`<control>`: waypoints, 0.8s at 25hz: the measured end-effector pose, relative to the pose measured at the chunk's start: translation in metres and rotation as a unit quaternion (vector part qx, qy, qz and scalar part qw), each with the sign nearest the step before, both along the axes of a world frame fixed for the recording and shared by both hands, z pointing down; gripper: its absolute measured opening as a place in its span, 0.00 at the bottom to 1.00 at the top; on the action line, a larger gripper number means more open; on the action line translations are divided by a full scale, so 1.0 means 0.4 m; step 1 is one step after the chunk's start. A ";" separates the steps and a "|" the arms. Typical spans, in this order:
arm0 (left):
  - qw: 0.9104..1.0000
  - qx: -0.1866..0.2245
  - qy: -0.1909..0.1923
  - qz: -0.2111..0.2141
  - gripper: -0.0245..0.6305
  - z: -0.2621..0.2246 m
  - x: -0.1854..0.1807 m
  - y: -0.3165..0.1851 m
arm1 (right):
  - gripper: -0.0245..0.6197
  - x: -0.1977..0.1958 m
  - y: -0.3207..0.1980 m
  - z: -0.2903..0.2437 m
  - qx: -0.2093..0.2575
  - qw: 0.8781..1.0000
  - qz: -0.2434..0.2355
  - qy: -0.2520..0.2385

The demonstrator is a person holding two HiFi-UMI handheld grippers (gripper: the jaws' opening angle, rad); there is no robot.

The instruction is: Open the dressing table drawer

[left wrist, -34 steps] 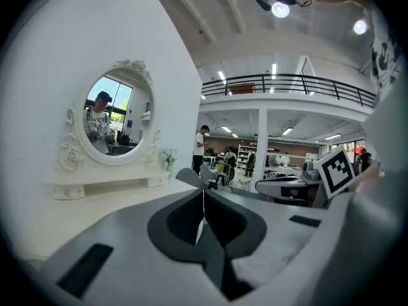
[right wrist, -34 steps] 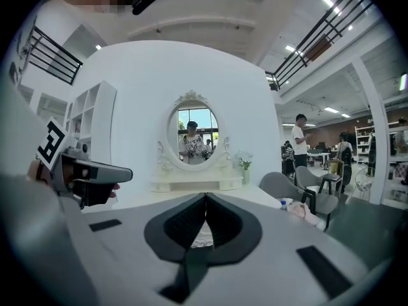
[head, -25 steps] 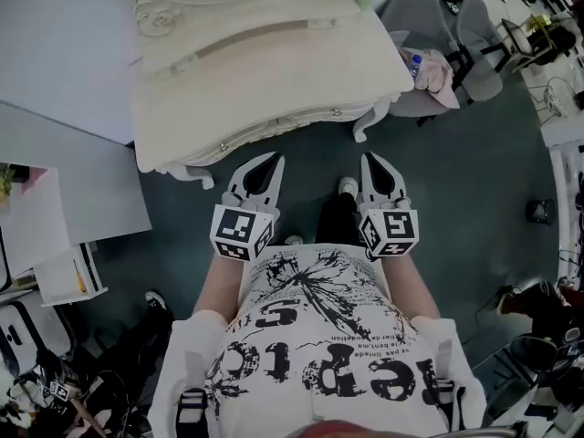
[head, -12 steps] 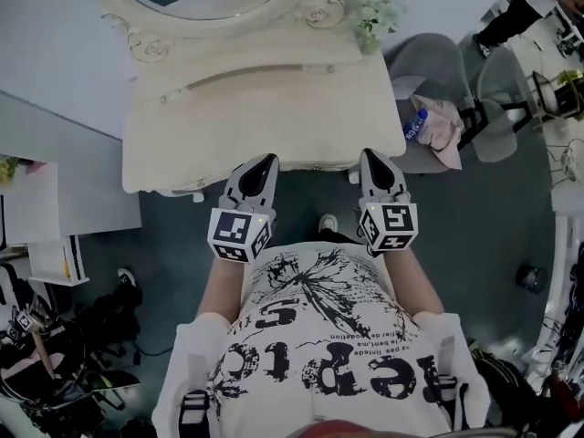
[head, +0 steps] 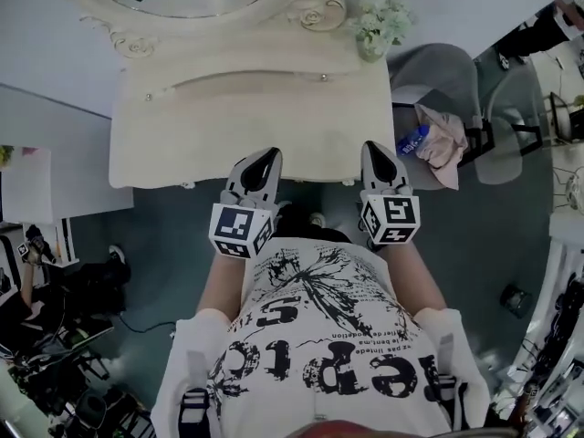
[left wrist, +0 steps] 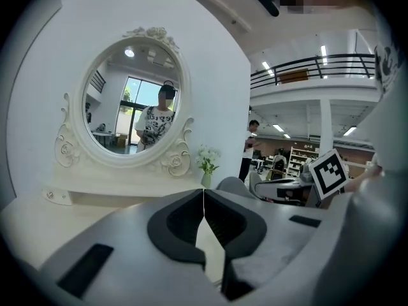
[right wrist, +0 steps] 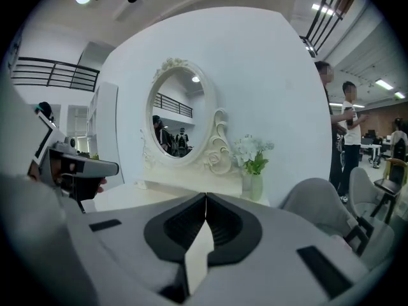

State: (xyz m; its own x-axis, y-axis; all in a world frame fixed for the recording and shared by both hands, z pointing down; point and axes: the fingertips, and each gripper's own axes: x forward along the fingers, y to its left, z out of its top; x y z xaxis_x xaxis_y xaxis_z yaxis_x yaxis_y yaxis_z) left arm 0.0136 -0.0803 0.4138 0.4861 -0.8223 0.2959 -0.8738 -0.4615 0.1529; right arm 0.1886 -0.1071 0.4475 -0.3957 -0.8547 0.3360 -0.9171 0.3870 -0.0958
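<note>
The cream dressing table (head: 246,117) with an oval mirror (left wrist: 132,112) stands straight ahead of me against a white wall. Its front edge lies just under my fingertips in the head view, and the drawer front is hidden below that edge. My left gripper (head: 266,158) is shut and empty, its tips over the table's front edge left of centre. Parallel to it, my right gripper (head: 378,151) is also shut and empty, over the front edge to the right. In both gripper views the jaws meet at their tips.
A small vase of white flowers (head: 376,24) stands on the table's back right corner. A grey chair (head: 438,85) with a pink cloth and a bottle (head: 412,140) is to the right. Bags and cables lie on the floor at lower left (head: 64,354).
I have stepped up to the dressing table: both grippers went from the floor in front of it to its front edge, still shut and side by side.
</note>
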 end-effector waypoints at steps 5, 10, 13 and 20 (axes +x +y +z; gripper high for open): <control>1.000 -0.008 0.002 -0.003 0.07 0.022 -0.014 -0.095 | 0.07 -0.028 -0.098 0.038 -0.013 1.000 -0.009 0.007; 1.000 -0.006 0.004 0.004 0.07 0.035 -0.043 -0.222 | 0.07 -0.066 -0.200 0.070 -0.022 0.999 -0.016 0.023; 1.000 -0.002 -0.004 0.009 0.07 0.046 -0.062 -0.306 | 0.07 -0.085 -0.272 0.097 -0.028 0.999 -0.015 0.026; 1.000 -0.013 -0.002 0.017 0.07 0.087 -0.094 -0.389 | 0.07 -0.143 -0.369 0.183 -0.052 0.998 -0.025 0.033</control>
State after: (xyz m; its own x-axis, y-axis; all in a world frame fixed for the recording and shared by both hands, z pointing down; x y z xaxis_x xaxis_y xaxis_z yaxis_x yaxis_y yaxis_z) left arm -0.0241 -0.2361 0.4485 0.5129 -0.7968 0.3193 -0.8580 -0.4876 0.1614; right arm 0.1313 -0.2547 0.5208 -0.4115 -0.7935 0.4483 -0.9022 0.4243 -0.0771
